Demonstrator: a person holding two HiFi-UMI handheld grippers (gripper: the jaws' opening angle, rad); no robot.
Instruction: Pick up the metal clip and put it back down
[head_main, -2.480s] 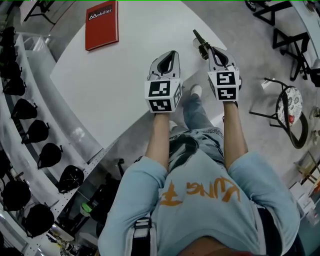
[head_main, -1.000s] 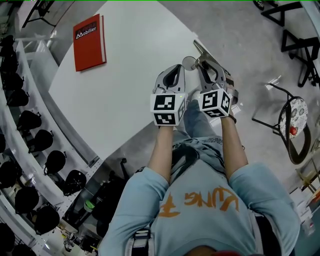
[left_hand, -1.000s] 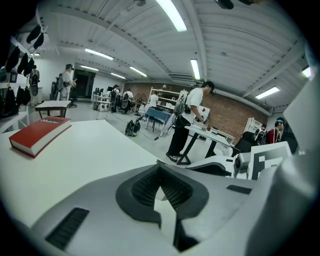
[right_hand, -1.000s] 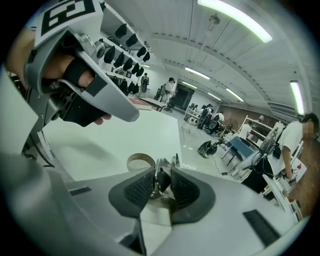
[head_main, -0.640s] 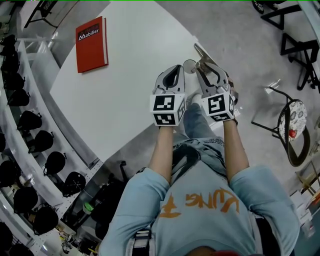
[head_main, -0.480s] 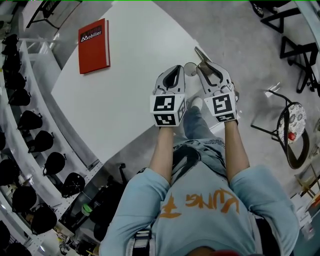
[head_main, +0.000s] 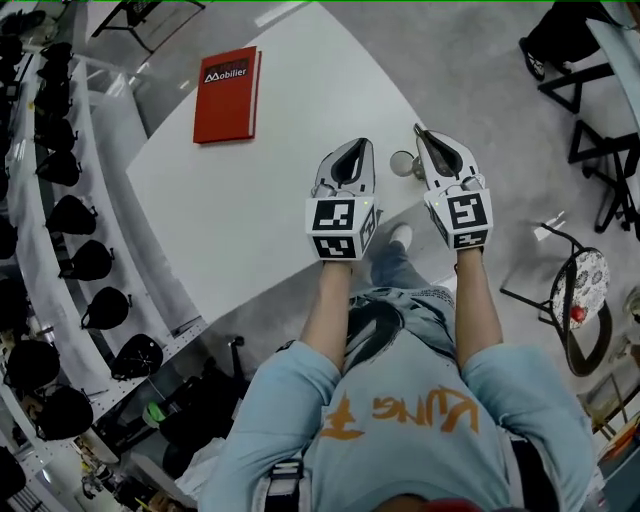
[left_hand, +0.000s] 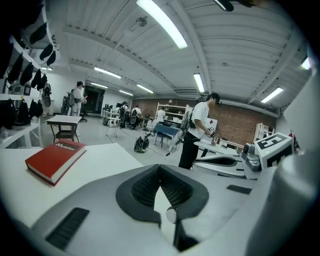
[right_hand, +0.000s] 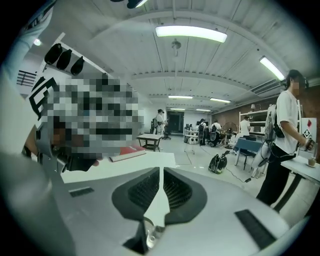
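The metal clip's round silver part (head_main: 403, 163) shows at the white table's (head_main: 250, 210) near right edge, just left of my right gripper (head_main: 428, 138). The rest of the clip is hidden under that gripper. In the right gripper view the jaws are closing, their tips (right_hand: 160, 171) nearly meeting, and a shiny piece of the metal clip (right_hand: 149, 234) sits between them far back. My left gripper (head_main: 355, 150) hovers over the table beside it, shut and empty, with its tips (left_hand: 159, 170) together.
A red book (head_main: 227, 93) lies at the table's far left. Black chairs (head_main: 595, 140) and a round stool (head_main: 585, 275) stand on the floor to the right. A rack of black helmets (head_main: 75, 215) runs along the left. A person (left_hand: 200, 130) stands at a far bench.
The right gripper's jaws stood apart around the clip; now they have come together. The clip's long metal part, seen ahead of the tips before, is covered. The left gripper kept its place.
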